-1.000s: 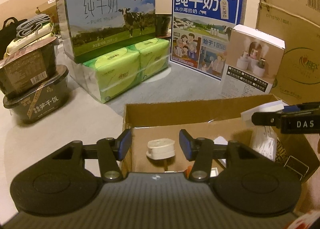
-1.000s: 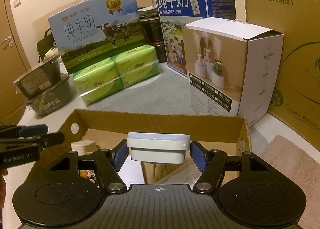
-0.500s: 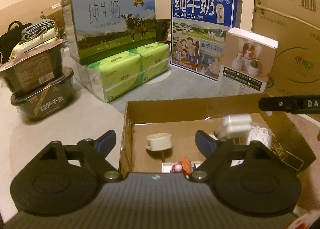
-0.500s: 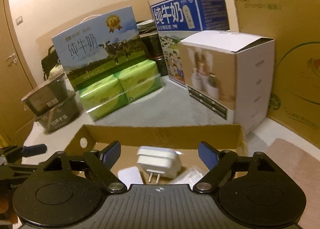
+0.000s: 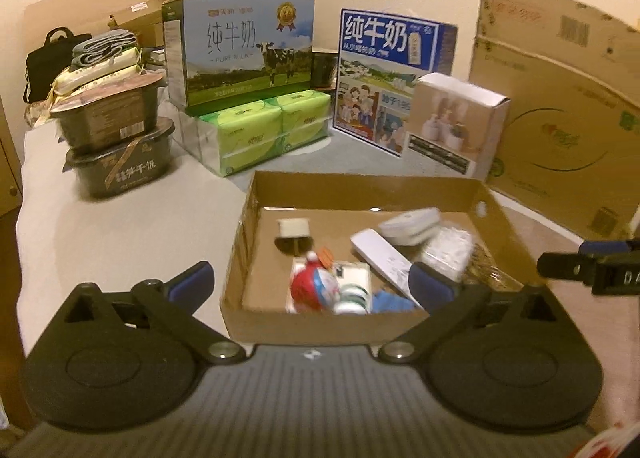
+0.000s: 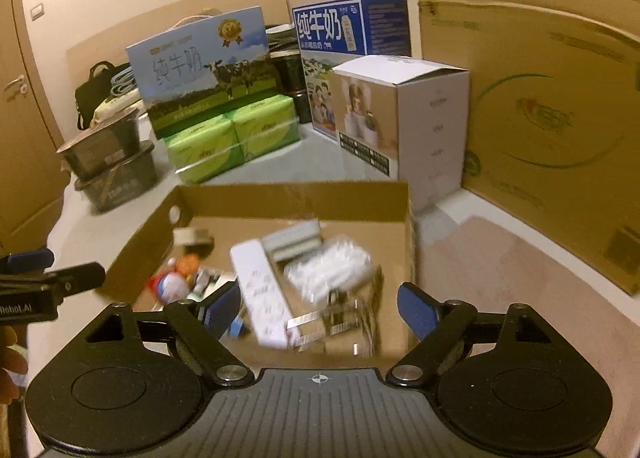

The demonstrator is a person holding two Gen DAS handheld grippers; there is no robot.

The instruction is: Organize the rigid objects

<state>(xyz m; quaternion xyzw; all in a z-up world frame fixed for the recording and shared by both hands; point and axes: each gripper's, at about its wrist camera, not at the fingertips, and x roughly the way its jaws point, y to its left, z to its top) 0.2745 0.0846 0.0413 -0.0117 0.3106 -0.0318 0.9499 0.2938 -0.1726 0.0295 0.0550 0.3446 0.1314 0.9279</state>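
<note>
A shallow cardboard box [image 5: 360,188] lies on the table. In it rest a small white plug [image 5: 294,228], a larger white charger [image 5: 412,220], a white power strip [image 5: 380,254], a red and blue toy [image 5: 312,290] and a clear bag [image 5: 446,250]. My left gripper [image 5: 312,284] hangs above the box's near wall, its jaws opening wide, with nothing gripped. My right gripper [image 6: 320,312] stands open over the box's [image 6: 292,202] near right part, above the power strip [image 6: 260,290] and some metal clips [image 6: 340,322], holding nothing. The charger [image 6: 292,244] is blurred.
Behind the box stand two milk cartons [image 5: 244,54] [image 5: 384,74], green tissue packs [image 5: 256,130] and a white humidifier box [image 5: 456,122]. A big cardboard carton [image 5: 560,106] walls the right side. Black food bowls [image 5: 116,146] are stacked at the left.
Both grippers opened, let go of their white plugs, and drew back and up from the box. The small plug and the charger now lie inside the box.
</note>
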